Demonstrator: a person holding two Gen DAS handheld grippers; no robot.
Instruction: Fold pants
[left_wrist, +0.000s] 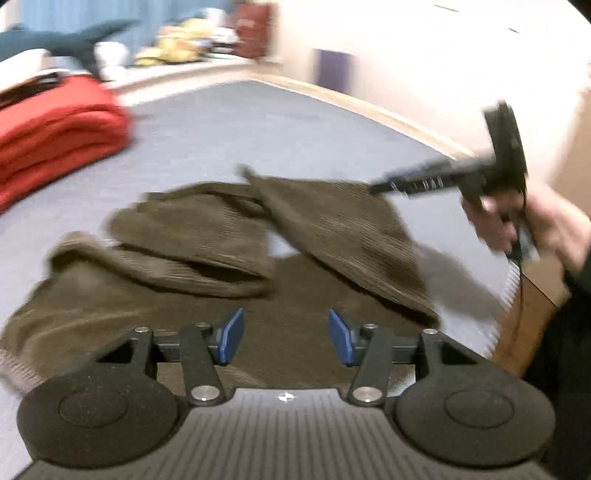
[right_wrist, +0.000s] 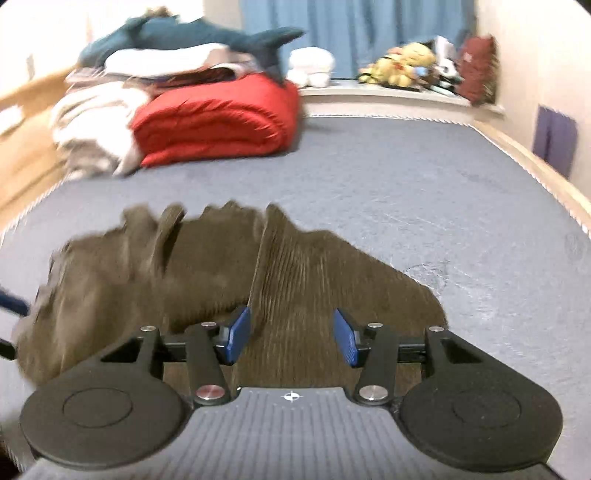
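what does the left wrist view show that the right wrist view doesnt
Only the left wrist view: the person's hand holding the right gripper over the pants, and the open left gripper.
Only the right wrist view: a pale blanket pile.
Both: brown pants crumpled on the grey mattress, red folded duvet, shark plush.
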